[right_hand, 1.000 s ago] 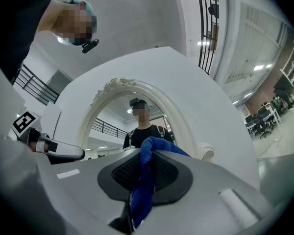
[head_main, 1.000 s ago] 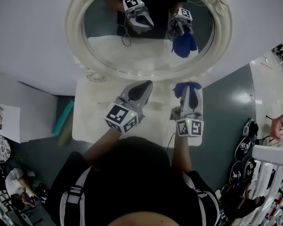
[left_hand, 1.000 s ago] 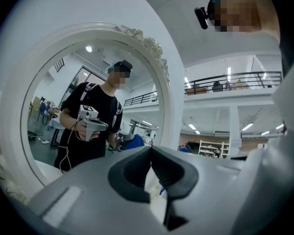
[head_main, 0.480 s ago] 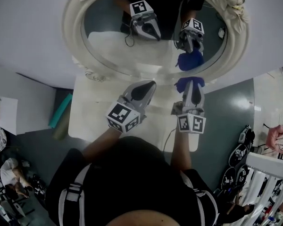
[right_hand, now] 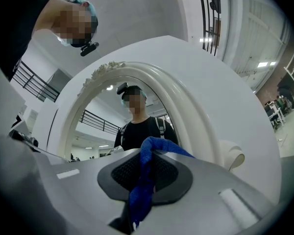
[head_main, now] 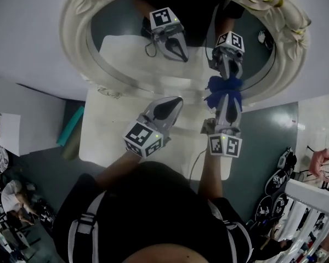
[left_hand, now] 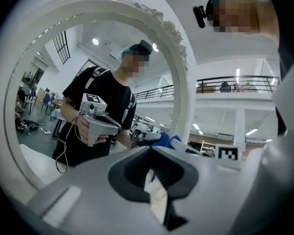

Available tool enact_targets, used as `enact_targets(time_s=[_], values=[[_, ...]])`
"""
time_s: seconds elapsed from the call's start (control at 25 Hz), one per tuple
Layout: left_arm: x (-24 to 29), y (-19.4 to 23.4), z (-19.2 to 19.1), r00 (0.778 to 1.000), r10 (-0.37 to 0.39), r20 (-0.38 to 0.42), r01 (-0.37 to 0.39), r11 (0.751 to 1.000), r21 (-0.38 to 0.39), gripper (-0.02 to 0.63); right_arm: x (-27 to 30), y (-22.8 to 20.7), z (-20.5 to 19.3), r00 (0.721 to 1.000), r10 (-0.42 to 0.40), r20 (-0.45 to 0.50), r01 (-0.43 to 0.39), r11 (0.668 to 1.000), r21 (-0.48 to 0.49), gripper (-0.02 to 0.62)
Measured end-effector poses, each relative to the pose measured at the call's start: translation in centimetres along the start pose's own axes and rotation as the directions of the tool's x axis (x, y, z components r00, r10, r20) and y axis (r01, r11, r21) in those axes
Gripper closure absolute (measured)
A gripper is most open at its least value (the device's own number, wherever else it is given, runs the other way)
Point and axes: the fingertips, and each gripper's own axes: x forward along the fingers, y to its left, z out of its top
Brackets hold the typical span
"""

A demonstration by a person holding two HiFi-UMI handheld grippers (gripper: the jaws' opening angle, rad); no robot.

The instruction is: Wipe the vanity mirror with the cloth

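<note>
Cloth (head_main: 223, 91) at vanity mirror (head_main: 126, 56)
Right gripper (right_hand: 148, 156) pinches it between its fingers, perhaps touching glass; left gripper (head_main: 174, 101) fingers pressed together.

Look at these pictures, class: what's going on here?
A person stands at a white table before an oval vanity mirror, a gripper in each hand. The right gripper has its jaws shut on a blue cloth, held at the mirror's lower edge, where cloth and reflection meet. The left gripper hangs beside it, jaws shut, empty.
</note>
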Motion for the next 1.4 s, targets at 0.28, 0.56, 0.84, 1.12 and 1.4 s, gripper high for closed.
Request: enact_targets(time_s=[0.28, 0.56, 0.84, 1.12, 1.4], values=[[0.6, 0.2, -0.1, 1.0, -0.004, -0.02, 0.004, 1.0, -0.005, 0.6, 1.1, 0.5, 0.6, 1.0, 0.017, 0.01, -0.017, 1.0, 0.01, 0.558], [0.2, 0.8, -0.1, 1.0, 0.009, -0.02, -0.009, 1.0, -0.012, 0.6, 1.2, 0.5, 0.8, 0.999, 0.023, 0.028, -0.024, 0.999, 0.038, 0.558], [0.1, 0.8, -0.1, 1.0, 0.026, -0.015, -0.027, 1.0, -0.012, 0.6, 1.3, 0.0, 1.2, 0.998, 0.059, 0.038, -0.06, 0.998, 0.018, 0.558], [-1.0, 1.8, 0.6, 0.998, 0.057, 0.005, -0.057, 0.998, -0.015, 0.6, 1.9, 1.4, 1.5, 0.994, 0.1, 0.043, -0.099, 0.995, -0.015, 0.558], [-6.3, 6.2, 2.4, 0.996, 0.087, 0.035, -0.086, 0.996, -0.026, 0.6, 3.9, 8.3, 0.5, 0.99, 0.141, 0.032, -0.139, 0.99, -0.037, 0.558]])
